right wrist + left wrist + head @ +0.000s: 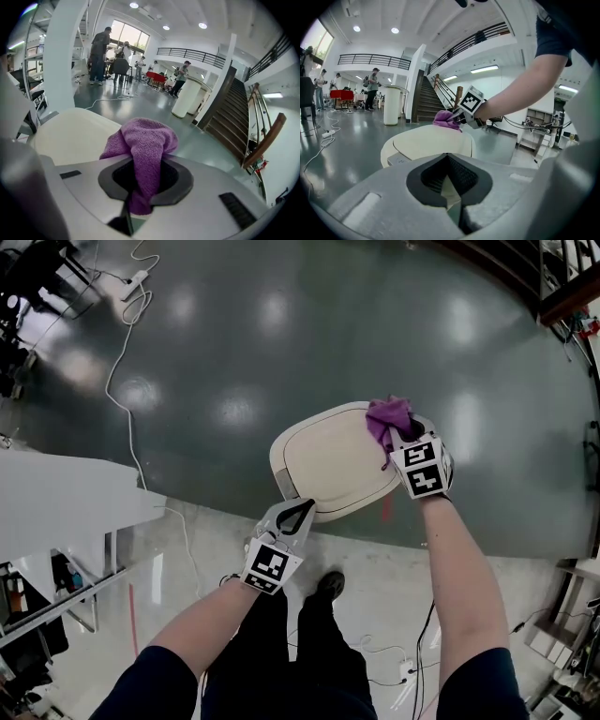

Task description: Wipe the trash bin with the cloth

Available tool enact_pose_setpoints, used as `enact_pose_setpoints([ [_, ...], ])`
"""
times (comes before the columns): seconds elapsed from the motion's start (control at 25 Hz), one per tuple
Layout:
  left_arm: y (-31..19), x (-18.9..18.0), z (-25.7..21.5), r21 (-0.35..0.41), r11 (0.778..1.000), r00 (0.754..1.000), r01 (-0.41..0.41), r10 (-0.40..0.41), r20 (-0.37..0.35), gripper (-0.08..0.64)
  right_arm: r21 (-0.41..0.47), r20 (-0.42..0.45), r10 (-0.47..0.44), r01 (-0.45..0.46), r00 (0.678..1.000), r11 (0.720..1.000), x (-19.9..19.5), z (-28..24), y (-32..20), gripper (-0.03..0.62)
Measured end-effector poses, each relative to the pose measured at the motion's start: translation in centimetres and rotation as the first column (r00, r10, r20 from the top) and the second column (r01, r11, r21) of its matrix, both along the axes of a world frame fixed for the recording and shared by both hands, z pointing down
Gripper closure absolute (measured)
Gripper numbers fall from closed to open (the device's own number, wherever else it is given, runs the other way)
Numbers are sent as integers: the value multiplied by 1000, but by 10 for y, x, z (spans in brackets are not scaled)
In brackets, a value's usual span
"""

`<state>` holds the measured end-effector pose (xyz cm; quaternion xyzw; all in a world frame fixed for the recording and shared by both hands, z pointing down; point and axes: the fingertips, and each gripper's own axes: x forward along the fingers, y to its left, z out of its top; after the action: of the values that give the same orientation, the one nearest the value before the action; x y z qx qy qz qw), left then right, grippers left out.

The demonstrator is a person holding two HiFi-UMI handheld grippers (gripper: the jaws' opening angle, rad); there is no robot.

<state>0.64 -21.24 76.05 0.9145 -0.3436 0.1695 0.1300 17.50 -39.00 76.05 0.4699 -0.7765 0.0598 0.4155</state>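
Note:
The trash bin (330,461) has a cream rounded lid and stands on the grey floor in front of me. A purple cloth (388,418) lies bunched on the lid's far right edge, and my right gripper (398,439) is shut on it. In the right gripper view the cloth (143,140) hangs between the jaws of the right gripper (136,206), above the lid (70,136). My left gripper (300,512) is at the lid's near edge, jaws together with nothing seen in them. The left gripper view looks past the left gripper (451,199) across the lid (426,143) to the cloth (446,118).
A white cable (117,381) runs over the floor at the left, ending at a power strip (134,279). A white table (56,498) stands at the left. My shoe (328,585) is just behind the bin. Stairs (426,101) and several people stand far off.

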Motion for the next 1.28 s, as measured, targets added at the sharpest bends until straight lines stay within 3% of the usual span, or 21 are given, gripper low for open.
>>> enact_pose_setpoints([
  [0.24,2,-2,1,-5,1000,1000,2,-2,-2,569,7,24,72,-72,997,997,11,0,15,523],
  [0.52,8,-5,1,-8,1000,1000,2,-2,-11,569,34,-23,-123,124,992,992,-72,-14,32,522],
  [0.64,9,-7,2,-9,1000,1000,7,-8,-17,569,40,-54,-260,262,964,964,-120,-13,48,522],
  [0.84,14,-12,4,-15,1000,1000,18,-18,-23,569,20,-68,-443,445,894,895,-188,-9,79,522],
  [1.08,14,-18,4,-10,999,999,34,-35,-21,569,5,-75,-578,580,813,815,-222,-9,113,522],
  [1.16,14,-19,4,-9,999,999,39,-39,-20,569,6,-80,-582,585,809,811,-214,-9,114,522],
  [1.28,14,-20,6,-12,999,999,49,-50,-17,569,5,-90,-559,561,824,828,-186,-9,109,522],
])
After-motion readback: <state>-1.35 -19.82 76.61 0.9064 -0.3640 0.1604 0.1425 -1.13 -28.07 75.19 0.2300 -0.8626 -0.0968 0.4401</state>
